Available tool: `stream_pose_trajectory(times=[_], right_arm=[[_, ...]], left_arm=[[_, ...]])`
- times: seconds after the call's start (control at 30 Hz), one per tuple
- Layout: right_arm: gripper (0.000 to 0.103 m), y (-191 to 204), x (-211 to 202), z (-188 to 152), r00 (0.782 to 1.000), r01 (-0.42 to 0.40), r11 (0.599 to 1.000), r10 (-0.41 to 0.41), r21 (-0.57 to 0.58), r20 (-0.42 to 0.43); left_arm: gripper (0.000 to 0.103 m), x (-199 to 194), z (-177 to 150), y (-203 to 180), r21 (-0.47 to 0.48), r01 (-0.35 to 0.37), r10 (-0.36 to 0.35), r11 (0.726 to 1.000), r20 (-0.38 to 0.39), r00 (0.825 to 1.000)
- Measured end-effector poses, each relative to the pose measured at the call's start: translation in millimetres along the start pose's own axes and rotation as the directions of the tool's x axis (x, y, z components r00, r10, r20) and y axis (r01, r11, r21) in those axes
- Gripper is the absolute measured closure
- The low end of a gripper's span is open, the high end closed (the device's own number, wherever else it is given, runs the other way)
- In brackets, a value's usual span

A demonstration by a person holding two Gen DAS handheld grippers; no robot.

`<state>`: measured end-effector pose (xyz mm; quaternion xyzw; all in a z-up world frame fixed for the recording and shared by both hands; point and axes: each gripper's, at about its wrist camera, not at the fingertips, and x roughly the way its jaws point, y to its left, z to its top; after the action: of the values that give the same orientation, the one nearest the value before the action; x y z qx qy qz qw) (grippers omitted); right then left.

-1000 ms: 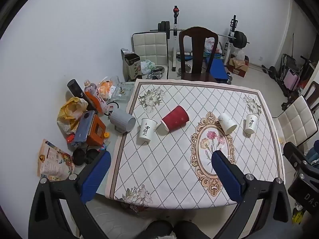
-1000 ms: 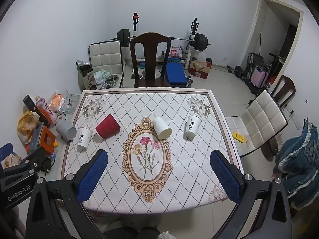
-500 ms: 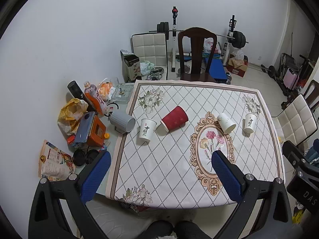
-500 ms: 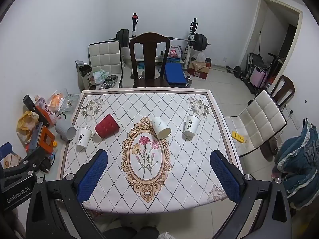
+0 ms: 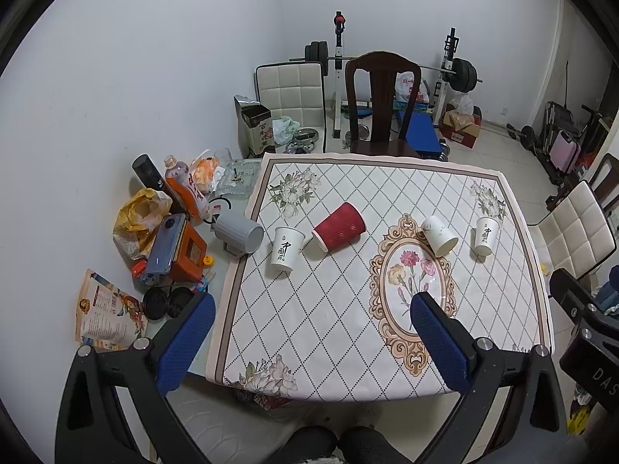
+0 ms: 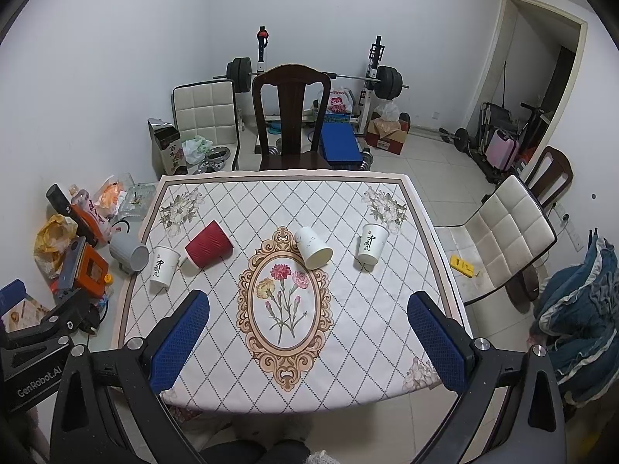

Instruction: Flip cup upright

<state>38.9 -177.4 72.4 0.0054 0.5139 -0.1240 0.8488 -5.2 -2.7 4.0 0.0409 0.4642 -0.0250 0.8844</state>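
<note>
Both tongs (image 5: 311,309) (image 6: 307,309) higher than before

"GenRobot.AI" stood in white on the black gripper body (image 6: 33,367) left of the table (image 6: 387,309). "DAS" showed on another black gripper body (image 5: 595,363) right of the table. Calligraphy on the paper cups was unreadable.

The tablecloth (image 6: 348,301) is cream with a dark diamond lattice, pale flowers at its corners and a gold oval framing pink and yellow carnations. A ribbed red cup (image 6: 209,249) lies toward its left edge beside a white cup (image 6: 164,265) with dark lettering. Both grippers' pads (image 6: 181,342) are blue on black frames.
</note>
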Motion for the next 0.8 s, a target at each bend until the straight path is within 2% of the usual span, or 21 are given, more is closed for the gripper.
stream_pose_trajectory(times=[0.8], right_arm=[[0.000, 0, -3, 0, 1.000, 0.002, 1.000, -0.002, 0.003, 0.003]], left_arm=[[0.000, -12, 9, 5, 0.000, 0.001, -0.001, 1.000, 0.019, 1.000]])
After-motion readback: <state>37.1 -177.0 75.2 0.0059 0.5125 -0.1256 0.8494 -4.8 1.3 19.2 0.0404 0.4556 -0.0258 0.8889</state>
